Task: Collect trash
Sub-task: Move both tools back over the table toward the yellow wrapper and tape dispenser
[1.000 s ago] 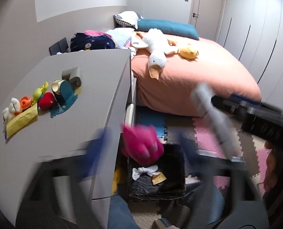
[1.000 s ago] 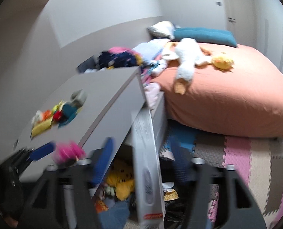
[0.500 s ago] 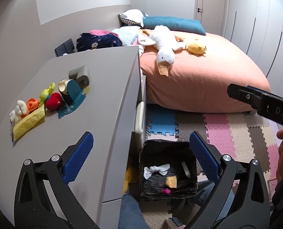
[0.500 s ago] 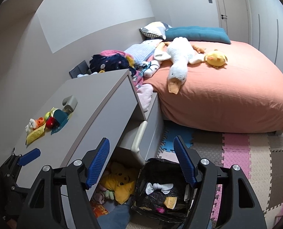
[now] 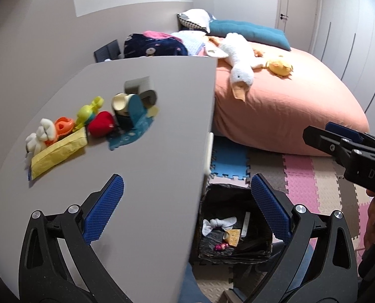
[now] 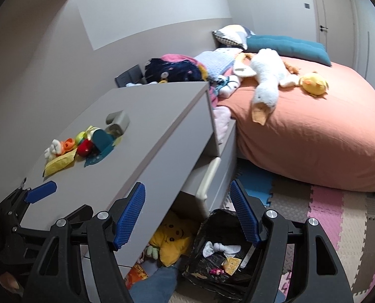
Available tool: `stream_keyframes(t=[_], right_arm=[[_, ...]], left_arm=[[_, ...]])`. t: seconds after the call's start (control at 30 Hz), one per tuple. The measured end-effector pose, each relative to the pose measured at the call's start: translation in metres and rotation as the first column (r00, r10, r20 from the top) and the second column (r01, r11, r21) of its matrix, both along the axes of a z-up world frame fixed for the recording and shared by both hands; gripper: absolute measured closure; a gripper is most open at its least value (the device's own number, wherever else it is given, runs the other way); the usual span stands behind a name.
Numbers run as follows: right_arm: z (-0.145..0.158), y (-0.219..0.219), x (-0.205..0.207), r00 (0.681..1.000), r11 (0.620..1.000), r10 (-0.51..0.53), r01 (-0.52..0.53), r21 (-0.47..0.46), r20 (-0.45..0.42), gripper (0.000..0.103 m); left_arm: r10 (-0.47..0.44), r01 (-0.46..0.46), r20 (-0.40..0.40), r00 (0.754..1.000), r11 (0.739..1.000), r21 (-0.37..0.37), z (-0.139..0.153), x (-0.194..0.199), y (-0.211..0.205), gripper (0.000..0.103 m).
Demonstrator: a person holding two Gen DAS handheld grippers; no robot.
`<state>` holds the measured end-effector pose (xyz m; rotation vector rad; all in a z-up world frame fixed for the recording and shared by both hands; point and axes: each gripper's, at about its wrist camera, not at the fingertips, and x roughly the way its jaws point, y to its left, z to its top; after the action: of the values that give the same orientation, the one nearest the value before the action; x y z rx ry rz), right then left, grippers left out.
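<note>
Both tongs are open and hold nothing, and the yellow wrapper point(image 5: 58, 155) lies flat on the grey dresser top point(image 5: 147, 176), up and to the left of the left gripper point(image 5: 184, 210), which is nearer than the right gripper point(image 6: 187, 214).

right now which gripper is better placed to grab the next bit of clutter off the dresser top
Left, probably. The left gripper hangs open over the dresser top, facing the clutter pile; the right gripper sits past the edge, above the bin.
</note>
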<state>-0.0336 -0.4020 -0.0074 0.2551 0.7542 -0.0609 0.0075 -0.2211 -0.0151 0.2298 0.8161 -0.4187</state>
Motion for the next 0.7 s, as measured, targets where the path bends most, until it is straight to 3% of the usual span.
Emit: stream_keyframes(t=[0.7], right_arm=[[-0.003, 0.072, 0.067, 0.989, 0.989, 0.148, -0.147, 0.026, -0.012, 0.033]], left_arm=[[0.118, -0.118, 0.014, 0.993, 0.993, -0.010, 0.004, 0.052, 0.084, 0.006]])
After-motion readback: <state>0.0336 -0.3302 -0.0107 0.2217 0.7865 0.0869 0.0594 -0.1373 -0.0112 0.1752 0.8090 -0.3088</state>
